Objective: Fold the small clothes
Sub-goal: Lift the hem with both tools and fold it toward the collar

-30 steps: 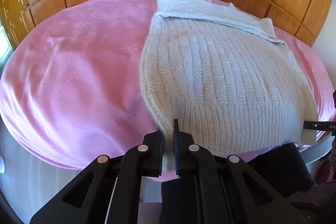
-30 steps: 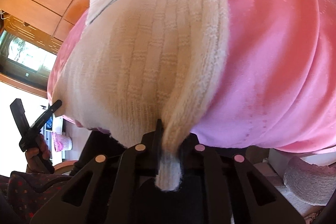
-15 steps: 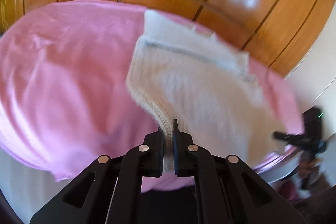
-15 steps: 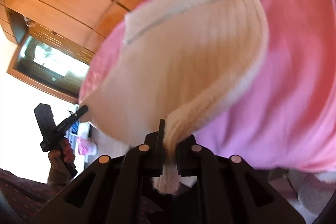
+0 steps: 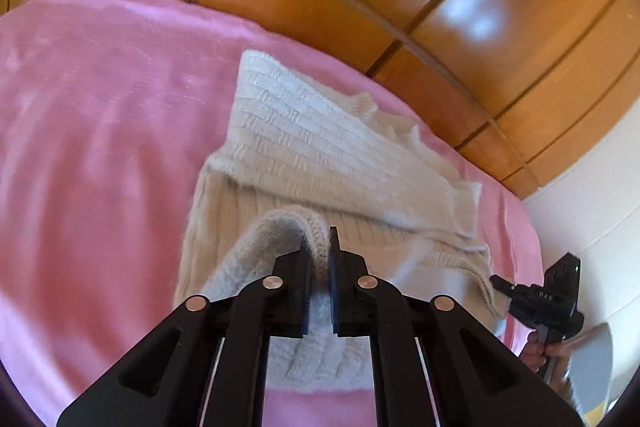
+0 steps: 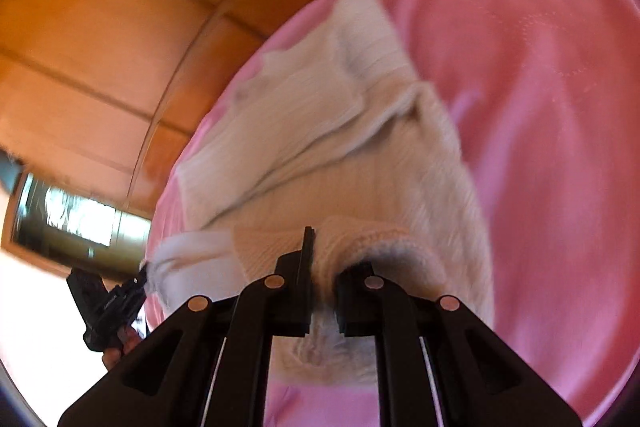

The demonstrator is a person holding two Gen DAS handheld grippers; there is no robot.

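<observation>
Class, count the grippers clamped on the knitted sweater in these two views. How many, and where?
2. The left gripper pinches one lifted hem corner of the cream knitted sweater; the right gripper pinches the other corner, both above the pink bedspread.

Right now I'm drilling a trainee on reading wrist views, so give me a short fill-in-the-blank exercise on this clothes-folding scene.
1. The cream knitted sweater lies on a blanket whose colour is ____.
2. The left tool is shut on the sweater's ribbed ____.
3. The number of tools gripping the sweater, counting the right tool, is ____.
4. The wall panels behind the bed are made of ____.

Missing words: pink; hem; two; wood
</observation>
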